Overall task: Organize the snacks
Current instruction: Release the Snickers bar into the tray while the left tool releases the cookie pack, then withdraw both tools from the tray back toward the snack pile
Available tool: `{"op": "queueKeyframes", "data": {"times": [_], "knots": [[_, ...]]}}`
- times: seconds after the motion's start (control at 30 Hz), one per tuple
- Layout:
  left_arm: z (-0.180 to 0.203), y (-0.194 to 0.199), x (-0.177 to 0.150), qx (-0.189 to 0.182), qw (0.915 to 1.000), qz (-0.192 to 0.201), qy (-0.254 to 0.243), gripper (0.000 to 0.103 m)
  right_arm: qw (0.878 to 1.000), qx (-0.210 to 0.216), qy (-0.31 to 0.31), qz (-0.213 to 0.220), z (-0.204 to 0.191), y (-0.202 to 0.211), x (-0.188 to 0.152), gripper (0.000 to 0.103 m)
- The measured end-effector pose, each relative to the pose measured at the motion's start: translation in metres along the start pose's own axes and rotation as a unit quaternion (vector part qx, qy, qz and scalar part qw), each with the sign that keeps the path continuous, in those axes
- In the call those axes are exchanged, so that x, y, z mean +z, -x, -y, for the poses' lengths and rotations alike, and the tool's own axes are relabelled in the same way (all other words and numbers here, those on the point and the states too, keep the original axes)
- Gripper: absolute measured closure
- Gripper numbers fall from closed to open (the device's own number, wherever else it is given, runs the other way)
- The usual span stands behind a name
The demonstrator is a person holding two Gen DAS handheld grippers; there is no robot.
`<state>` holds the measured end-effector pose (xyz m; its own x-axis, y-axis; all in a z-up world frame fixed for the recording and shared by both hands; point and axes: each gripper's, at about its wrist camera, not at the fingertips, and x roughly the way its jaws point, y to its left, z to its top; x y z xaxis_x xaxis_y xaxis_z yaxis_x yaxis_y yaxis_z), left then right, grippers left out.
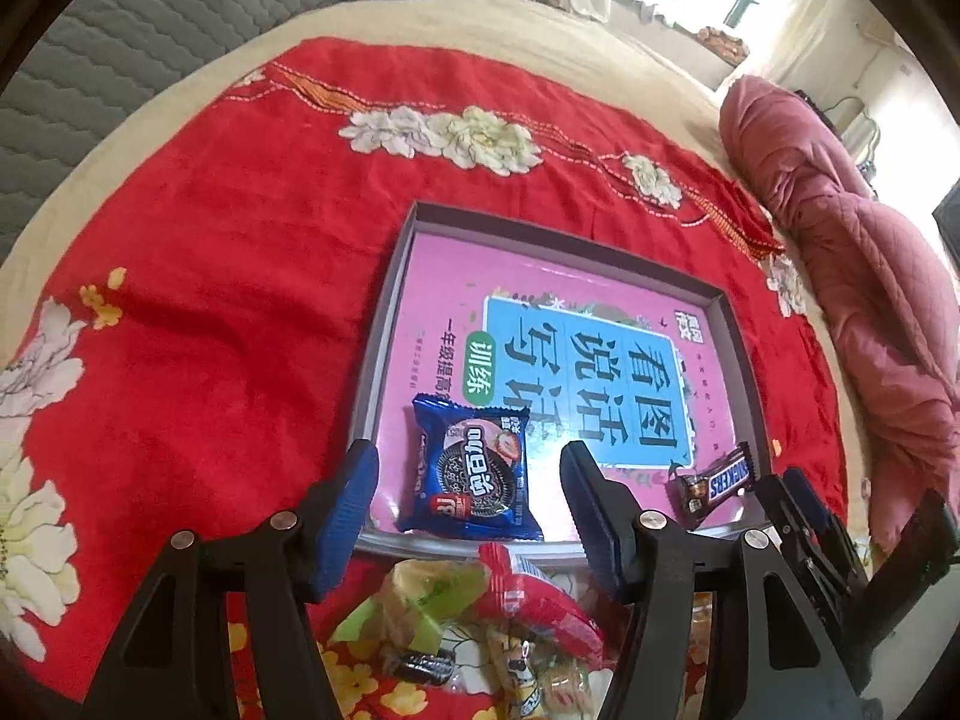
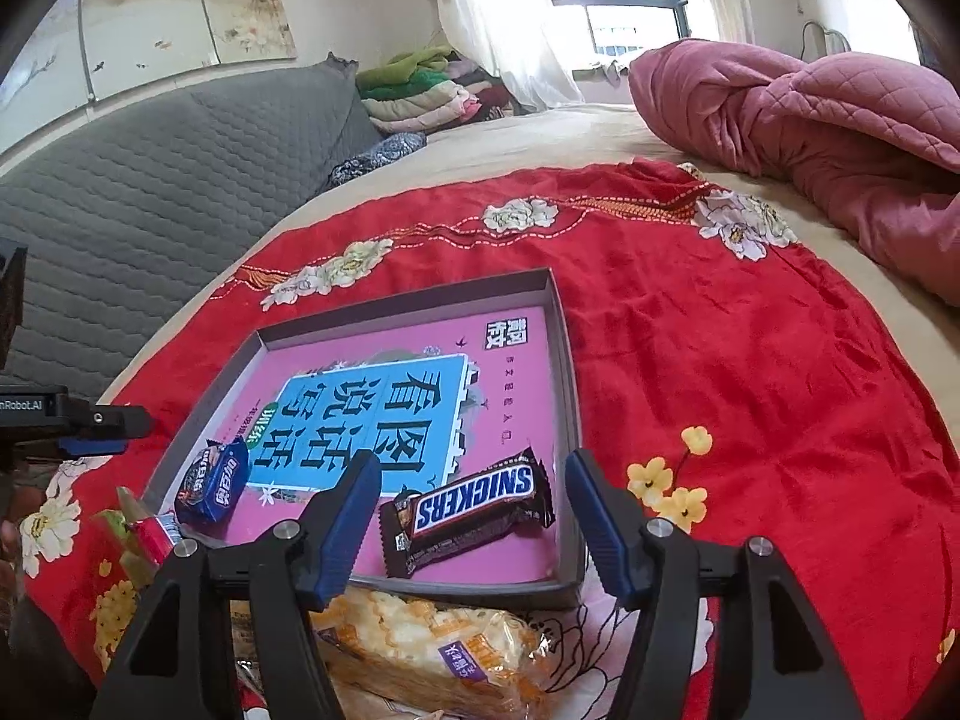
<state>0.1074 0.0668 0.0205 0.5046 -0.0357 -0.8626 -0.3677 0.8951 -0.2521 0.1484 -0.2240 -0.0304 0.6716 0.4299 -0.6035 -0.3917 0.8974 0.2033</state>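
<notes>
A shallow grey box lid (image 1: 743, 360) (image 2: 567, 360) with a pink book cover inside lies on the red floral cloth. A blue Oreo pack (image 1: 471, 471) (image 2: 211, 483) lies at its near left, a Snickers bar (image 1: 714, 483) (image 2: 471, 507) at its near right. My left gripper (image 1: 471, 501) is open and empty, hovering just above the Oreo pack. My right gripper (image 2: 474, 522) is open and empty around the Snickers bar, not touching it. A pile of loose snacks (image 1: 480, 630) lies before the lid, with a rice cracker pack (image 2: 420, 642).
A pink quilt (image 1: 852, 276) (image 2: 810, 114) is bunched at the right of the bed. A grey padded headboard (image 2: 180, 168) stands at the left. Folded clothes (image 2: 420, 90) are stacked by the window. The right gripper's body (image 1: 840, 540) shows beside the lid.
</notes>
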Motion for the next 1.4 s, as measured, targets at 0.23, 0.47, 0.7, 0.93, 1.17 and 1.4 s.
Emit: {"op": "queueKeyframes", "data": {"times": [0.23,0.47,0.7,0.93,1.17,1.4], "knots": [[-0.005,0.014,-0.003,0.004,0.9999,0.016,0.001,0.036,1.0,0.001,-0.004,0.013,0.002,0.008,0.002,0.032],[-0.011,0.023,-0.006,0.006,0.9997,0.023,0.001,0.036,0.999,0.003,-0.017,0.039,0.007,0.02,0.007,0.027],[-0.013,0.026,-0.011,-0.002,0.9998,0.022,-0.001,0.036,0.999,0.002,-0.03,0.041,0.013,0.028,0.008,0.026],[-0.015,0.032,-0.016,-0.008,0.9996,0.025,-0.01,0.036,0.998,-0.007,-0.029,0.047,0.015,0.04,0.006,0.025],[-0.024,0.037,-0.02,-0.017,0.9995,0.026,-0.01,0.036,0.998,-0.014,-0.026,0.054,0.009,0.048,0.001,0.015],[-0.03,0.041,-0.024,-0.023,0.9992,0.029,-0.011,0.036,0.998,-0.009,-0.013,0.059,-0.005,0.057,-0.005,0.006]]}}
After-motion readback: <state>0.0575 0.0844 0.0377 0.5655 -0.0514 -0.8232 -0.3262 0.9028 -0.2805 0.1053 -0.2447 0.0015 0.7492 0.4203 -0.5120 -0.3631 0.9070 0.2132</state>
